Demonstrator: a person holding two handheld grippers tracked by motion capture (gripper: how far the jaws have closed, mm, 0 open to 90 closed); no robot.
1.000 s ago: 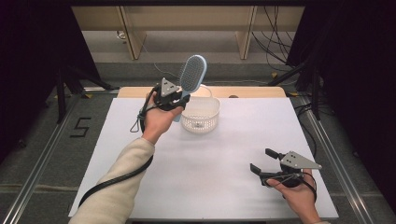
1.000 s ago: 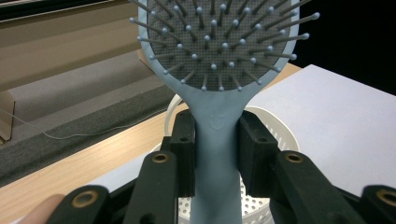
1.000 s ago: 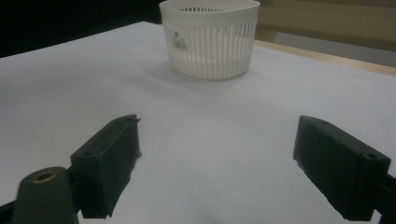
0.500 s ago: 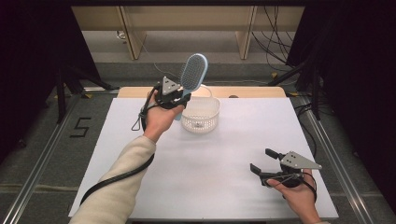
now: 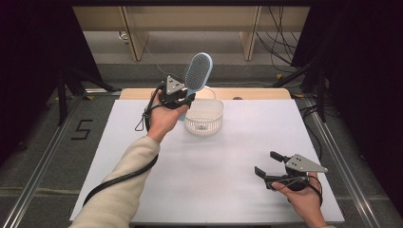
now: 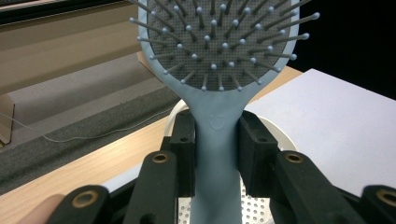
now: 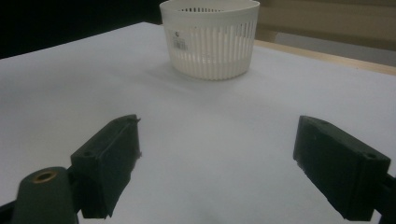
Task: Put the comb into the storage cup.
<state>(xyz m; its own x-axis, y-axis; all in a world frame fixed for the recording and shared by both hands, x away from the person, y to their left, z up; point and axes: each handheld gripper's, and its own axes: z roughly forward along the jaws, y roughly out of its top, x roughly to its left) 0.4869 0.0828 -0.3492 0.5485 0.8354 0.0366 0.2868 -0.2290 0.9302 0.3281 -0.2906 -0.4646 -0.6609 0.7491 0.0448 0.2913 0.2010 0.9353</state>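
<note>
A pale blue hairbrush point(image 5: 197, 72) with grey bristles is held upright above the left rim of a white slotted basket point(image 5: 205, 116). My left gripper point(image 5: 183, 98) is shut on the brush's handle point(image 6: 215, 154), with the pads pressing on both sides just below the head point(image 6: 219, 42). The basket's perforated bottom point(image 6: 254, 210) shows under the jaws. My right gripper point(image 5: 267, 164) rests low at the table's near right, open with nothing between its jaws. In the right gripper view the basket point(image 7: 210, 37) stands far ahead on the white board, well beyond my right gripper point(image 7: 217, 165).
The white board point(image 5: 218, 156) covers the table, and a wooden strip point(image 5: 256, 93) shows along its far edge. A black cable point(image 5: 119, 178) trails from the left gripper along the sleeve. Metal rails point(image 5: 43, 161) and dark stands flank the table.
</note>
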